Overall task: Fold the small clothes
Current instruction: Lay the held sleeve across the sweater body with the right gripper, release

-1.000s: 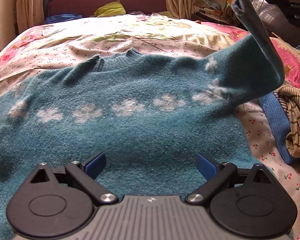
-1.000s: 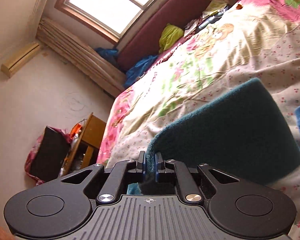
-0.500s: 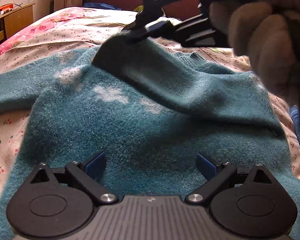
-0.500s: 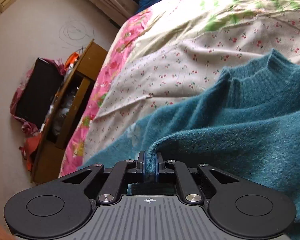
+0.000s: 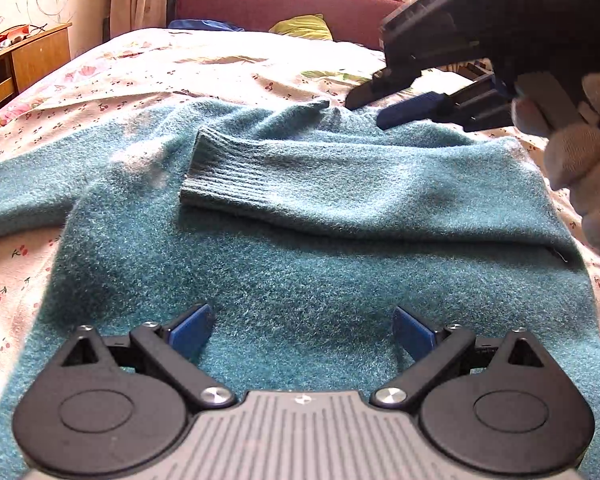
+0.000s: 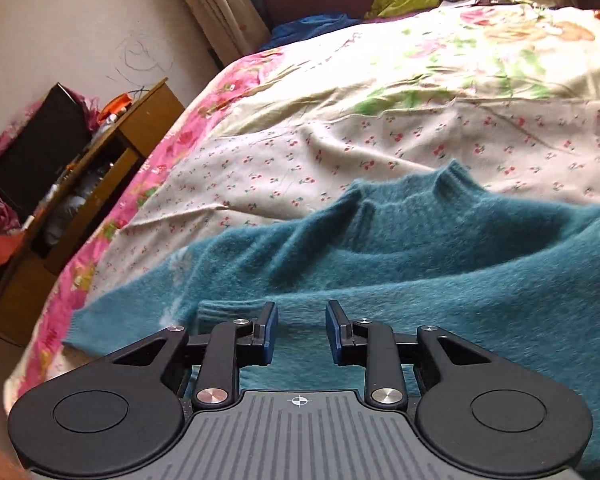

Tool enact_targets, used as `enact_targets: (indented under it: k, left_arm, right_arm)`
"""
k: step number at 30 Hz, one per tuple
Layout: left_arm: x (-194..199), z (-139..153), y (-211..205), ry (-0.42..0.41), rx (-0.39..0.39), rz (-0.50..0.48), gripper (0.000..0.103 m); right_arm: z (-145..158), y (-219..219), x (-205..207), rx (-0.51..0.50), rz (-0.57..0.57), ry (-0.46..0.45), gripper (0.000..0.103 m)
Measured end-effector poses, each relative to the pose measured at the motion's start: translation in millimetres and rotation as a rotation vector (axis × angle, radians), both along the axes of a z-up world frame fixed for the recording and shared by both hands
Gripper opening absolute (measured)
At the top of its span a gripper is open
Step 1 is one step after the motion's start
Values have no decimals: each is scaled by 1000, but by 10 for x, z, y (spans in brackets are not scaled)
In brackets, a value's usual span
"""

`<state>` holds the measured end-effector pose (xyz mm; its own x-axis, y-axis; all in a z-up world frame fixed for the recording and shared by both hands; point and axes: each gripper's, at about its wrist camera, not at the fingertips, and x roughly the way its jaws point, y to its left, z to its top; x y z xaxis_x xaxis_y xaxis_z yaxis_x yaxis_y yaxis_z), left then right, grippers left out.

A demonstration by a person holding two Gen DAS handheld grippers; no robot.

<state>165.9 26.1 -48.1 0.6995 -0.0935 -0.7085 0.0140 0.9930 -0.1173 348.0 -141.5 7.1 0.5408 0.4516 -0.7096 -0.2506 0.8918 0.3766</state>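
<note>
A teal fuzzy sweater [image 5: 300,264] lies flat on the bed. Its right sleeve [image 5: 340,176] is folded across the chest, with the ribbed cuff [image 5: 216,172] near the middle. The other sleeve [image 5: 16,196] stretches out to the left. My left gripper [image 5: 302,330] is open and empty, low over the sweater's lower part. My right gripper [image 6: 300,332] is open and empty just above the folded sleeve [image 6: 420,300], near its cuff [image 6: 224,308]. It also shows in the left wrist view [image 5: 380,108] at the upper right, above the collar area.
The bed has a cherry-print sheet [image 6: 380,148] and a floral pink quilt [image 6: 204,120]. A wooden side table [image 6: 100,184] with clutter stands to the left of the bed. A maroon headboard [image 5: 300,4] with yellow-green [image 5: 304,26] and blue cloths is at the far end.
My right gripper carried the right sleeve over the chest, laid it down and opened, letting it go. The left gripper stayed open over the sweater's lower part.
</note>
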Motion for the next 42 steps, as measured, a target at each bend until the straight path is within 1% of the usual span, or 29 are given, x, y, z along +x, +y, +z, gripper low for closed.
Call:
enact_targets:
  k: [2,4,7,10,12,13,15,17,18,19,20,22,24,26,27,28,30,32,33,34,35,36,37,38,39,40,41,42]
  left_arm:
    - [-2,0,9,-3,-6,10,103]
    - [-1,-6,21,-2,-7,13,103]
    - [0,-6,36,-7,-13,11,103]
    - [-3,2,64,-7,-31,12,103]
    - [4,-10,79,-5,-39,11,103]
    - [14,-17,81,-2,-40,9,103]
    - [20,-28,87,-1,-41,7,103]
    - [40,-35,103,-1,-43,4,103]
    - [40,-33,111,-1,-47,2,103]
    - [43,-31,123,-1,-54,2,103]
    - [43,-29,136,-1,-61,2,103]
    - [48,-26,164,1,-75,1,103]
    - [53,-25,187,2,-82,0,103]
    - [68,-27,216,3,-89,1,103]
    - [71,-26,228,3,-93,2,103]
    - [73,-24,240,2,-96,2,103]
    - [71,-19,263,0,-104,5,103]
    - [78,-20,276,1,-107,5,103]
    - [76,-22,278,1,-106,5,103]
    - [76,-23,279,1,-104,4,103]
    - [75,-23,279,0,-103,4,103]
    - [73,-24,280,0,-102,3,103]
    - [75,-26,284,0,-103,3,103]
    - [75,-26,288,0,-104,3,103]
    - [58,-22,255,0,-105,3,103]
    - [53,-18,253,0,-108,3,103]
    - [53,-17,254,0,-110,4,103]
    - [56,-16,261,0,-113,4,103]
  right_arm:
    - [-110,-27,22,11,3,37,27]
    - [-240,52,28,-7,14,58,27]
    - [-328,254,45,-47,43,47,27]
    - [-290,494,89,-59,127,25,27]
    - [-273,687,113,-85,189,23,27]
    - [-273,771,123,-83,218,33,27]
    - [-286,907,147,-45,263,79,32]
    - [-283,1031,151,-33,302,94,44]
    - [-286,1098,153,-53,312,99,48]
    - [-295,1159,148,-74,316,95,58]
    - [-305,1214,137,-90,321,90,62]
    - [-331,1292,126,-128,310,77,62]
    - [-350,1335,134,-177,274,75,53]
    - [-352,1303,165,-169,240,90,25]
    - [-341,1268,185,-152,222,101,15]
    - [-315,1219,213,-131,196,109,2]
    - [-251,1154,230,-105,158,86,0]
    - [-202,1146,241,-95,159,67,1]
    - [-189,1156,244,-85,175,68,2]
    - [-179,1173,243,-77,193,72,12]
    - [-169,1202,236,-88,211,67,12]
    - [-152,1246,223,-121,234,45,13]
    - [-136,1279,211,-152,251,15,17]
    - [-119,1312,206,-185,280,-25,23]
    - [-114,1328,213,-200,306,-47,29]
    - [-119,1341,226,-215,341,-71,40]
    - [-132,1345,241,-229,369,-87,49]
    - [-149,1344,258,-237,396,-92,50]
